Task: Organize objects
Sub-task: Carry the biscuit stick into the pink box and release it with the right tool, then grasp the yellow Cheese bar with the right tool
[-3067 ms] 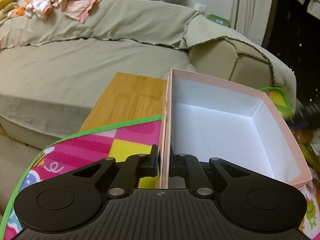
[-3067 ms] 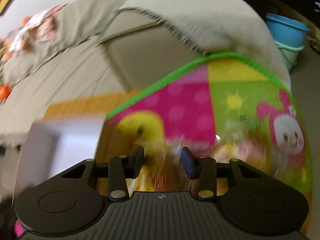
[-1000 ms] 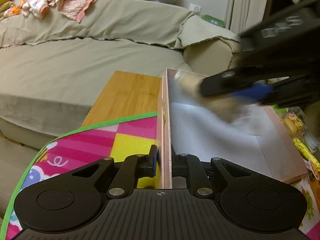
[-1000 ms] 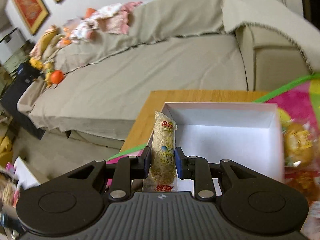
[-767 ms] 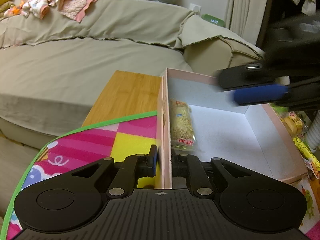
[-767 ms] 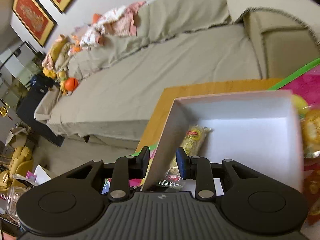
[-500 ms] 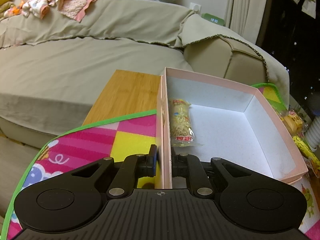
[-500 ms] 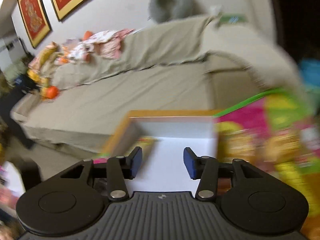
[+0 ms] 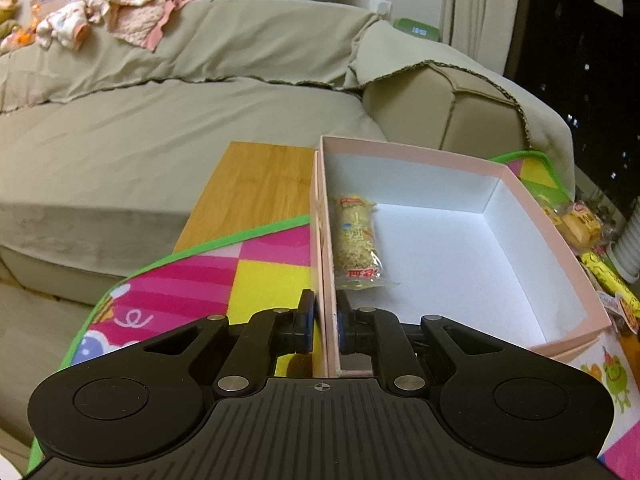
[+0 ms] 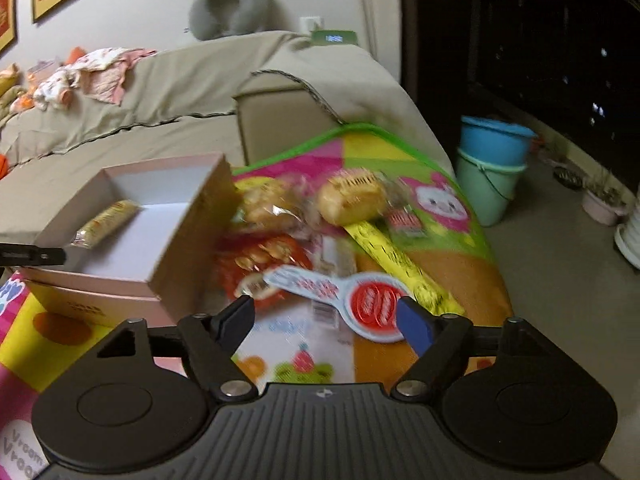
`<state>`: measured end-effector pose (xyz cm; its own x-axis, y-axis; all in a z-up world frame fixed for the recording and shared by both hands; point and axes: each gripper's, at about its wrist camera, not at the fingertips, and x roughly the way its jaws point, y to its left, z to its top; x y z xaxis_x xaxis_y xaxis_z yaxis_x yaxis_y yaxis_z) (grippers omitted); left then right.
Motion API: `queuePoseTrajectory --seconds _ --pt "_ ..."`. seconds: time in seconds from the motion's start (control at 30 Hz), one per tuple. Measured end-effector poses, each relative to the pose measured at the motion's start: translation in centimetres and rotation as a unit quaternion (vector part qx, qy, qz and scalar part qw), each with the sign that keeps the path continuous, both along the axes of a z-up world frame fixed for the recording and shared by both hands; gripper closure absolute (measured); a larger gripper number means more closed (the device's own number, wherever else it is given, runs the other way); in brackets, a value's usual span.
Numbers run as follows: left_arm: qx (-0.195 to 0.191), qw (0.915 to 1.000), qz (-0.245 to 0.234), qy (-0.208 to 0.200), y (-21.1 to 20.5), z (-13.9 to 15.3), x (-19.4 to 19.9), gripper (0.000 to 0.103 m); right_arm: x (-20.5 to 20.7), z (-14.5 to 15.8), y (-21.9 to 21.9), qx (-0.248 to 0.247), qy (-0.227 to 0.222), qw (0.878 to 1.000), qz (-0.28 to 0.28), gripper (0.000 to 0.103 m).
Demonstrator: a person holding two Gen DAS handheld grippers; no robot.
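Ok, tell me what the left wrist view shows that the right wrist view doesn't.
Only the left wrist view: the left gripper shut on the pink box's near wall, and the bamboo board.

Only the right wrist view: the right gripper, its jaws opening with nothing between them, above loose snack packets, and stacked buckets.

Both: the pink box, the noodle snack packet along its wall, the play mat and the sofa.
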<state>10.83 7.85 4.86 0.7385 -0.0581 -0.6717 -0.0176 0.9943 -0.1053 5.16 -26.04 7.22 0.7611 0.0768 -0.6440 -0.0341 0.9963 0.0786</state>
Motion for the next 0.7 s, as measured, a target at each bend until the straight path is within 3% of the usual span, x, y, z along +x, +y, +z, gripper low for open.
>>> queuePoseTrajectory --seconds 0.23,0.7 --pt "0.0 1.0 -0.005 0.003 0.1 0.3 -0.3 0.091 0.2 -1.6 -0.2 0.01 0.008 1.0 -0.009 0.021" --pt "-0.008 1.0 -0.004 0.0 0.3 0.3 -0.3 0.091 0.3 -0.9 -0.6 -0.027 -0.011 1.0 0.007 0.019"
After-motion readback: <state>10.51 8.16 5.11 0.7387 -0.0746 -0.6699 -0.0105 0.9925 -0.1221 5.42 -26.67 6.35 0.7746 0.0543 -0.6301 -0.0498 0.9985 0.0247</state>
